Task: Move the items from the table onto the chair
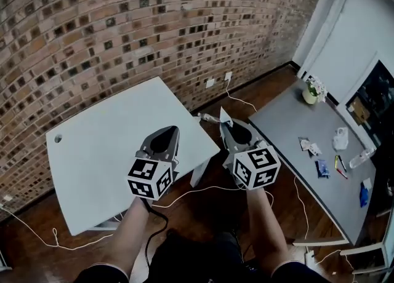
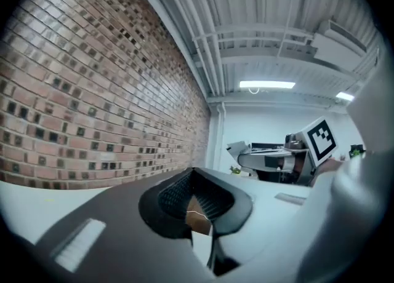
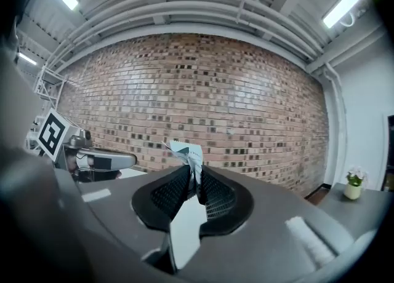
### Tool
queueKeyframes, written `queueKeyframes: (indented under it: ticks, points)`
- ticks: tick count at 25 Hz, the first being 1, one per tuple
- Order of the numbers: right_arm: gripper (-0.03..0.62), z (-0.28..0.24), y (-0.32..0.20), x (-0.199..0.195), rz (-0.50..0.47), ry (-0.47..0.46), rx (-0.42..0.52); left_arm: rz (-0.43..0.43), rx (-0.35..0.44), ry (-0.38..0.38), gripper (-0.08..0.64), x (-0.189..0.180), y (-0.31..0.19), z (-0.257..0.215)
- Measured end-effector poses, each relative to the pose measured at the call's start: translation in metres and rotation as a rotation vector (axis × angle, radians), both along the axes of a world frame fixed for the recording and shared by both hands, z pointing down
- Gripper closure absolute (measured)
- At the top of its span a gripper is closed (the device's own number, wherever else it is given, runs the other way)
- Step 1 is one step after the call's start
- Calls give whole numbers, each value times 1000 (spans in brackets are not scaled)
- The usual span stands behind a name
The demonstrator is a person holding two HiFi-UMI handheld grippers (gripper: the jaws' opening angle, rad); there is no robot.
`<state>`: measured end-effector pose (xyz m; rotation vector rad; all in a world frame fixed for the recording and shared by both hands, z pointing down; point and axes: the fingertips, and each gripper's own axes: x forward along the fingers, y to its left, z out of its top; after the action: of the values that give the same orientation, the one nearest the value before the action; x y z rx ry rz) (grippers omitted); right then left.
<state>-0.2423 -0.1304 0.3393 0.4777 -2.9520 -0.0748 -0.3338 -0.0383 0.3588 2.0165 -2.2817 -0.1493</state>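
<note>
1. Jaws of the left gripper (image 1: 165, 135) (image 2: 194, 174) pressed together, nothing between them.
2. Held over the right corner of a white table (image 1: 98, 152), pointing toward a brick wall (image 1: 123, 23).
3. Jaws of the right gripper (image 1: 233, 125) (image 3: 194, 174) pinching a crumpled white wrapper (image 1: 225, 115) (image 3: 186, 154), its top sticking up past the jaw tips.
4. Both side by side, near but apart, the right gripper above the gap between the white table and a grey table (image 1: 289, 122).
5. Below them a wood floor (image 1: 203, 214), crossed by a white cable (image 1: 203, 189).
6. At the back of each gripper a marker cube (image 1: 151, 177), with a forearm (image 1: 132, 232) behind it.
7. On the grey table, well apart from both grippers:
   - at the far end, a flower pot (image 1: 311, 93);
   - toward the middle, small packets (image 1: 309, 146), a white bag (image 1: 340, 138), a blue packet (image 1: 322, 168) and pens (image 1: 340, 166);
   - near the right edge, a clear bottle (image 1: 362, 155) and a blue thing (image 1: 364, 197), too small to tell what.
8. Near the white table's left corner, a small round hole (image 1: 58, 138).
9. In the left gripper view, the right gripper off to the right; in the right gripper view, the left gripper at the left edge.
10. At lower right in the head view, a white frame (image 1: 363, 252), cut off by the picture edge; cannot tell what it is.
</note>
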Motion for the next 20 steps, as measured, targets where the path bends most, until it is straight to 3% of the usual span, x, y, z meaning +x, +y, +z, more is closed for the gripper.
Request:
queueKeyframes:
  ticks: [9,15,20]
  points:
    - [542,-4,-122,174,234,-35,-15,227,6,-23,549,154,-142,-10]
    - [543,22,-193,284,394,-14,-69,405,-49,-27,549,266,-221,10]
    - [541,49,-243,372,496,18,-122,503,-82,-21,549,348,-279,25]
